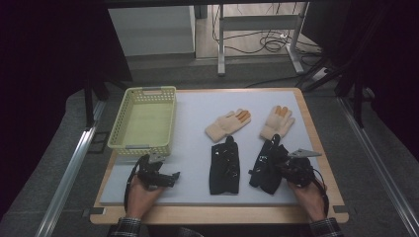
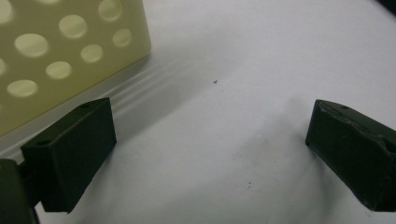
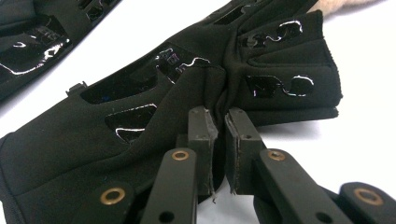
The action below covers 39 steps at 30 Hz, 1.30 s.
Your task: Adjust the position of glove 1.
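Your right gripper (image 3: 219, 135) has its jaws squeezed nearly together on a fold of the black glove (image 3: 154, 116); in the right gripper view the fabric bunches up into a ridge right between the pads, so it's pinching that glove. From the high view that same glove (image 1: 267, 165) lies crumpled on the right side of the bench, its fingers pointing away from you, with your right hand (image 1: 309, 195) just behind it near the front edge.

Your left gripper (image 2: 210, 149) is the opposite: jaws spread wide with nothing but bare white bench top (image 2: 224, 70) between them. It sits low on the bench, just beside the near corner of the yellow basket (image 2: 56, 51), whose perforated wall is right next to one jaw.

Outward from there: a second black glove (image 1: 225, 168) lies flat in the middle of the bench, near the pinched one but apart from it. Behind them are two cream gloves with orange fingertips, one (image 1: 228, 123) behind the middle black glove and one (image 1: 277, 122) behind the held glove, touching or nearly touching its fingertips. The basket (image 1: 143, 94) stands at the far left.
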Tool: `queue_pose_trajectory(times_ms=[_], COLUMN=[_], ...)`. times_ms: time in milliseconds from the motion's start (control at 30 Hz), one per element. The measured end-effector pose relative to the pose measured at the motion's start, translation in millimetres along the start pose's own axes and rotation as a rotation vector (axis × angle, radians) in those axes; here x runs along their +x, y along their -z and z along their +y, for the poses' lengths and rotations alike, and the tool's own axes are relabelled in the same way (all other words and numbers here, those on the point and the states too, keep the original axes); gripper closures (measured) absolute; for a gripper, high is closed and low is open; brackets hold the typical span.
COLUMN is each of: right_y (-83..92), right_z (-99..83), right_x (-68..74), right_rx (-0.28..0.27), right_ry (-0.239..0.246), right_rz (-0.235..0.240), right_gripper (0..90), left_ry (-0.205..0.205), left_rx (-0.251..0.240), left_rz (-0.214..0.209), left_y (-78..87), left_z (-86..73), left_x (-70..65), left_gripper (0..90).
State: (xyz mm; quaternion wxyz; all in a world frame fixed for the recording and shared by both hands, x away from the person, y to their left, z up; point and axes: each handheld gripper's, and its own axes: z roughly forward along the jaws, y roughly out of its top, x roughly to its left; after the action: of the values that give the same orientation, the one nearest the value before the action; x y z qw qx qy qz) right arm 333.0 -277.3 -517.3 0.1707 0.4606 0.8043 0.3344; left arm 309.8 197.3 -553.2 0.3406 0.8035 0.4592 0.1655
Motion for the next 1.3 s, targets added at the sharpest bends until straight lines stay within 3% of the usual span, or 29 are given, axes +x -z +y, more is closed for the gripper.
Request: queue_pose_trajectory(times_ms=[167, 367, 633, 1000, 1300], right_y=[10.6, 14.8, 3.0, -7.9, -23.6], right_z=[18.4, 45.8, 66.6, 84.2, 101.4], right_x=[7.4, 28.3, 49.7, 77.5, 113.8], right_rx=[-0.004, 0.016, 0.078, 0.098, 0.121], right_ry=[0.040, 0.125, 0.201, 0.256, 0.328], right_rz=[0.009, 0.041, 0.046, 0.047, 0.087], right_gripper=[81.1, 81.2, 80.8, 79.3, 77.6], left_ry=[-0.005, -0.004, 0.000, 0.000, -0.006], left_rx=[0.005, 0.004, 0.000, -0.001, 0.002], left_rz=[-0.001, -0.001, 0.000, -0.001, -0.001], left_y=[0.2, 0.2, 0.0, 0.0, 0.1], left_z=[0.1, 0.0, 0.0, 0.0, 0.0], left_x=[0.4, 0.3, 0.0, 0.0, 0.4], left_gripper=[2.0, 2.0, 2.0, 2.0, 2.0])
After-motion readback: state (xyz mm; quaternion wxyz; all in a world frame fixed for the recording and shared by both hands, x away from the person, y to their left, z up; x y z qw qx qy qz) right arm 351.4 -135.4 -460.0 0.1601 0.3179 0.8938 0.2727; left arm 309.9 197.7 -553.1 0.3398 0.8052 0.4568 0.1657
